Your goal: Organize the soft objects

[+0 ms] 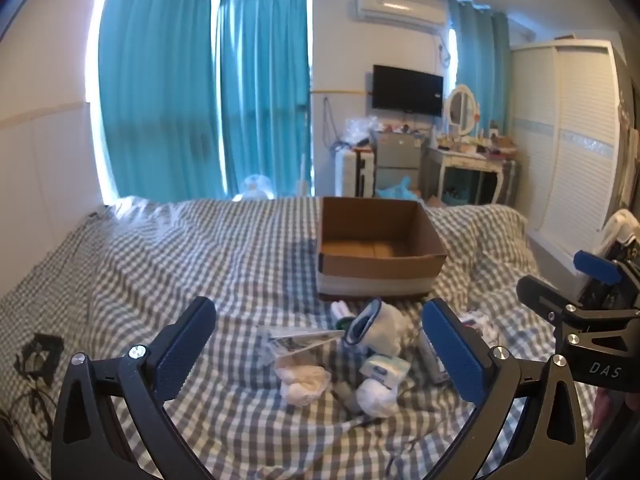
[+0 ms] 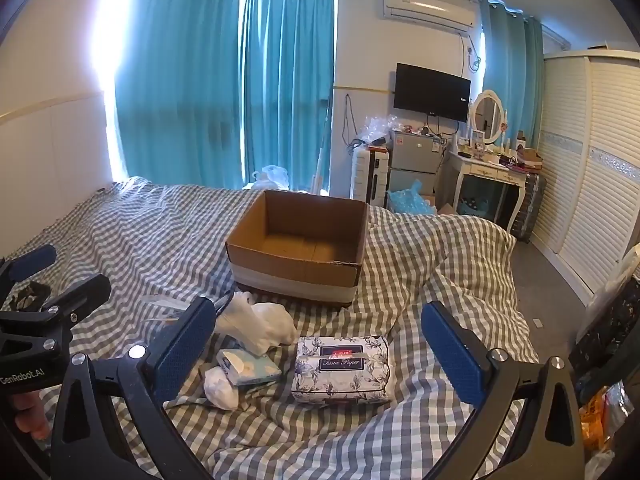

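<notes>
An open brown cardboard box [image 1: 376, 248] stands empty on the checked bed; it also shows in the right wrist view [image 2: 298, 248]. In front of it lies a pile of soft things: a white sock with a blue cuff [image 1: 374, 326], cream socks [image 1: 302, 382], a small tissue pack [image 1: 384, 370] and a white bundle [image 1: 376, 398]. The right wrist view shows a large floral tissue pack [image 2: 342, 368], a small pale blue tissue pack [image 2: 250, 368] and white socks [image 2: 256, 320]. My left gripper [image 1: 320, 356] is open above the pile. My right gripper [image 2: 320, 352] is open above the large tissue pack.
The grey and white checked bedspread [image 1: 180, 248] covers the bed. Black cables [image 1: 36, 364] lie at its left edge. Beyond the bed are teal curtains [image 1: 200, 92], a small fridge [image 2: 414, 160], a dressing table [image 2: 492, 176] and a white wardrobe [image 2: 592, 160].
</notes>
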Available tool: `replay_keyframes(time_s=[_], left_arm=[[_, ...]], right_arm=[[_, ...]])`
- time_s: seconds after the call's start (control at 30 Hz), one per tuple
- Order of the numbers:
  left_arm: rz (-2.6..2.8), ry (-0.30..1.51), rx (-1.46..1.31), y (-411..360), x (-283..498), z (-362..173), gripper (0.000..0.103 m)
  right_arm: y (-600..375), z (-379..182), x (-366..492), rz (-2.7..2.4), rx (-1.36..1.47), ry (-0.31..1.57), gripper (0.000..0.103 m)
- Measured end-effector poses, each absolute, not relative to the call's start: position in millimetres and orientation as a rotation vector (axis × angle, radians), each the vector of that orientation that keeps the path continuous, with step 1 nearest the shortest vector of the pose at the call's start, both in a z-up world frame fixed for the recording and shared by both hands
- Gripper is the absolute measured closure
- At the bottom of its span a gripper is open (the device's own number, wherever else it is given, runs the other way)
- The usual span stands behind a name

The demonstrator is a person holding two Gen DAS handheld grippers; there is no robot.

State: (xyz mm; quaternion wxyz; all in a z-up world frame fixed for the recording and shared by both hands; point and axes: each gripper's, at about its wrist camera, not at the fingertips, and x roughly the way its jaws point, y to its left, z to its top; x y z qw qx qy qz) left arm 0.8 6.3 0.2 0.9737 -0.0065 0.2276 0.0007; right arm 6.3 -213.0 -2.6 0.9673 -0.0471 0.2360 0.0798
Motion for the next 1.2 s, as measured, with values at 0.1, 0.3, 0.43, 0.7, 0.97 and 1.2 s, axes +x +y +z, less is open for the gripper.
replay_keyframes(time_s=[0.1, 0.3, 0.43, 0.7, 0.97, 1.2], left_arm=[[0.001, 0.459, -0.01, 4, 1, 0, 0.0], [0.003, 0.462, -0.016, 2, 0, -1, 0.0], [0.004, 0.459, -0.017, 3, 0, -1, 0.0], [0.008, 0.456, -0.019, 4, -1, 1, 0.0], [0.007, 0.457, -0.019, 5, -1, 1, 0.0], [0.01, 0.456, -0.022, 5, -1, 0, 0.0]], right_arm=[[-212, -1, 6, 0.161, -0.096, 0.478, 0.0], [-214, -7, 6, 0.162, -0.095, 0.48, 0.0], [-214, -11, 4, 0.159, -0.094, 0.484, 0.0], [-214, -12, 4, 0.155, -0.096, 0.491, 0.0], [-214, -13, 5, 0.155, -0.098, 0.494, 0.0], [-213, -13, 4, 0.155, -0.098, 0.496, 0.0]])
